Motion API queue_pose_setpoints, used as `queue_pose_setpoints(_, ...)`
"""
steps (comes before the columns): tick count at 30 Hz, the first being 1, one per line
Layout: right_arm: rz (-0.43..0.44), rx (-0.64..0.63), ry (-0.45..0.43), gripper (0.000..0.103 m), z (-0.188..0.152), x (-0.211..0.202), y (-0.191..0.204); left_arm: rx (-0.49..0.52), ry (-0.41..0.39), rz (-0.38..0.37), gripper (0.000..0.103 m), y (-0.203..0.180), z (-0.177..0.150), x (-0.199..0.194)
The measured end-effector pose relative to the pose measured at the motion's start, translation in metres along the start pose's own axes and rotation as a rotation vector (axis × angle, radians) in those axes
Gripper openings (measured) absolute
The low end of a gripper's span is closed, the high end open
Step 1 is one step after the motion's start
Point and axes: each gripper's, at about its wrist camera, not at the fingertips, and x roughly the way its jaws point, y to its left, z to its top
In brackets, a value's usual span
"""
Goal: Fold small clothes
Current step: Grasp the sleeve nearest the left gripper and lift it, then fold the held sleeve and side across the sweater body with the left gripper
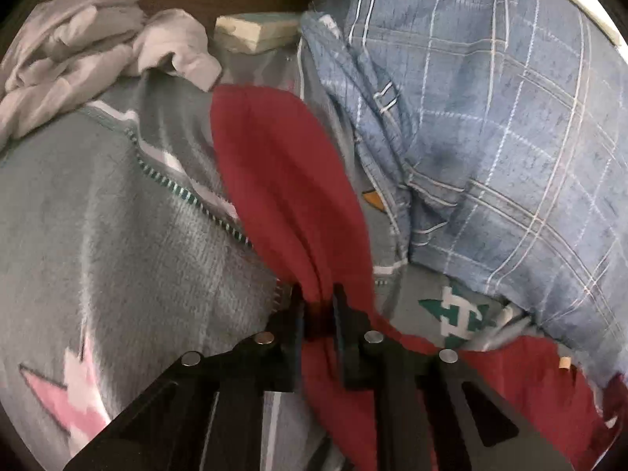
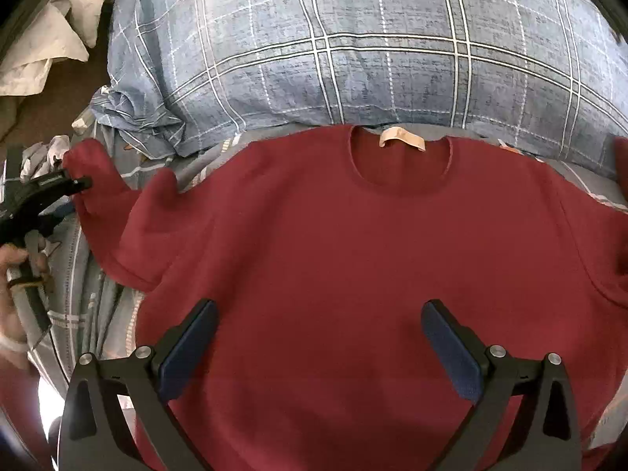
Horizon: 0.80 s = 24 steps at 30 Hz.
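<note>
The red sweater point(image 2: 353, 259) lies flat on the bed, collar against the plaid pillow point(image 2: 353, 47). Left gripper point(image 1: 318, 306) pinches its sleeve end (lifted sideways); right gripper point(image 2: 320, 337) hovers, jaws wide apart.

Bed point(image 2: 78, 314) (red sweater point(image 2: 333, 255), pillow point(image 2: 353, 39))

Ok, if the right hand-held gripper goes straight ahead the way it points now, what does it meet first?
Probably the red shirt: the right hand-held gripper is open over its body, aimed toward the collar. Past that lies the blue plaid pillow. Depth is unclear, so it might skim above the fabric.
</note>
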Motion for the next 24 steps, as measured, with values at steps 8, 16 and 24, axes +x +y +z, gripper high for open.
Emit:
queue_pose_setpoints(8, -0.008, 0.043, -0.028, 0.103, 0.000, -0.016, -0.020, 0.013, -0.094, -0.178, 0.007, -0.027, -0.011, -0.061)
queue_pose_setpoints(16, -0.036, 0.130, -0.090, 0.103, 0.010, -0.042, -0.057, 0.271, -0.134, -0.404, 0.007, -0.146, -0.070, -0.126)
queue_pose_setpoints(24, -0.121, 0.252, -0.142, 0.103, 0.012, -0.069, -0.120, 0.517, 0.149, -0.496, 0.017, -0.260, -0.192, -0.050)
